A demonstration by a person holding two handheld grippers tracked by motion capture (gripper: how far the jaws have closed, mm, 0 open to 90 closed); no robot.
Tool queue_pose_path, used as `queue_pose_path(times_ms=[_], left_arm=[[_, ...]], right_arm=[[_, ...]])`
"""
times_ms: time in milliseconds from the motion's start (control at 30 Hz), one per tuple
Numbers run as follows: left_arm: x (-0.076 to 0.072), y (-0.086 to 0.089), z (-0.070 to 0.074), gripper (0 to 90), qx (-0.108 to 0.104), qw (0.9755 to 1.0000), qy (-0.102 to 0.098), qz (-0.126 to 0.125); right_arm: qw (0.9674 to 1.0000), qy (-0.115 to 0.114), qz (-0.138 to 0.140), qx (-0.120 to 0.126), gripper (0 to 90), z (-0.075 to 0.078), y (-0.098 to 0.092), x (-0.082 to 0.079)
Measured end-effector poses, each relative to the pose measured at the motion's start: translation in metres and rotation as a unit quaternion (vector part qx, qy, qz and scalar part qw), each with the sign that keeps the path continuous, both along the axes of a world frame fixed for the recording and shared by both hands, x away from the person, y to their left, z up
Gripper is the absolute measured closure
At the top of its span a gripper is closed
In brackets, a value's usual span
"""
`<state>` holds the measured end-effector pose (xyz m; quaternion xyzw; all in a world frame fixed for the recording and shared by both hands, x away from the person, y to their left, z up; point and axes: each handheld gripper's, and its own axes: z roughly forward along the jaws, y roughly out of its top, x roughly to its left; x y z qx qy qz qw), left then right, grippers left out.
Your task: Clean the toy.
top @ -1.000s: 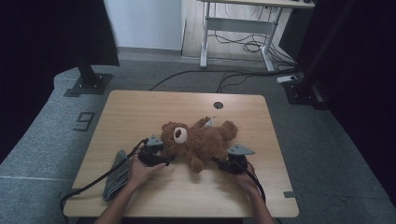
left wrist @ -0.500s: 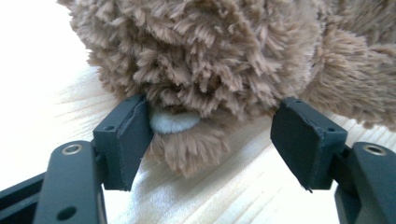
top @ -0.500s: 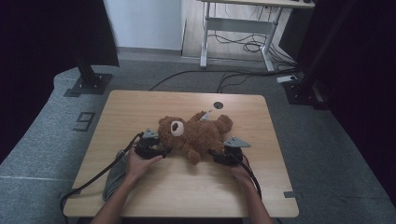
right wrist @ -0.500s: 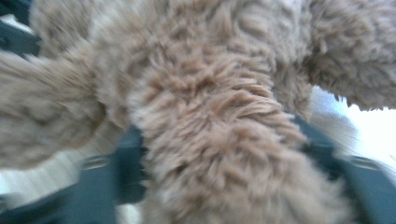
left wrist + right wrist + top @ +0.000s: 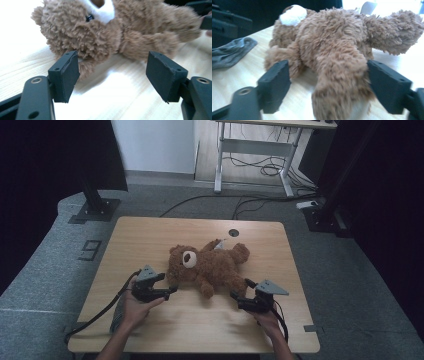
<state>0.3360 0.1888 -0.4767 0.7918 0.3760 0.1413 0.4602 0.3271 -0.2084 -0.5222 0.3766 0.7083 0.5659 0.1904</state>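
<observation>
A brown teddy bear (image 5: 210, 265) with a white muzzle lies on its back in the middle of the wooden table (image 5: 150, 235). My left gripper (image 5: 172, 290) is open just short of the bear's head (image 5: 82, 27), with bare tabletop between its pads (image 5: 66, 75). My right gripper (image 5: 241, 290) is at the bear's lower body. Its jaws have just been opening and now stand wide on either side of one furry leg (image 5: 339, 75), which lies loose between them. In the right gripper view the gripper (image 5: 328, 82) leaves a gap between its left pad and the fur.
A crumpled grey cloth (image 5: 232, 51) lies on the table's near left part, by my left forearm (image 5: 119, 312). A round cable hole (image 5: 233, 233) sits near the far edge. Cables trail from both grippers over the near edge. Desk legs and stands are on the floor beyond.
The bear, bunched up between the grippers half a second ago, has settled flat on the table. Both grippers have drawn back a little toward the near edge, and the right jaws have spread.
</observation>
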Motion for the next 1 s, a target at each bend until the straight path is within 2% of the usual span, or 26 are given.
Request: queue_pose_path(times_ms=[67, 200, 267, 367, 467, 600, 733, 1000], left_arm=[[-0.007, 0.004, 0.002, 26.9, -0.001, 1.0000, -0.004, 0.001], [-0.018, 0.014, 0.001, 27.2, -0.001, 0.9999, -0.008, 0.009], [-0.024, 0.019, 0.001, 27.2, 0.002, 0.9999, -0.010, 0.014], [-0.032, 0.027, 0.002, 27.2, -0.009, 0.9998, -0.009, 0.015], [-0.038, 0.035, 0.002, 27.4, -0.012, 0.9996, -0.011, 0.022], [-0.048, 0.043, -0.004, 27.7, -0.016, 0.9994, -0.004, 0.030], [-0.056, 0.048, -0.015, 27.7, -0.004, 0.9995, 0.003, 0.031], [-0.054, 0.050, -0.021, 28.1, 0.001, 0.9995, 0.006, 0.033]], right_arm=[[0.9999, -0.001, 0.004, -0.010, 22.2, -0.002, -0.003, -0.006], [1.0000, 0.000, 0.006, -0.006, 24.8, -0.002, -0.012, -0.018], [0.9999, 0.002, 0.006, -0.015, 24.8, -0.004, -0.013, -0.025], [0.9995, 0.007, 0.007, -0.029, 24.6, -0.009, -0.014, -0.033], [0.9989, 0.018, 0.003, -0.042, 24.3, -0.014, -0.016, -0.039], [0.9982, 0.032, -0.008, -0.050, 24.3, -0.021, -0.020, -0.040], [0.9981, 0.038, -0.019, -0.046, 24.9, -0.022, -0.024, -0.037], [0.9973, 0.045, -0.022, -0.054, 25.4, -0.027, -0.024, -0.034]])
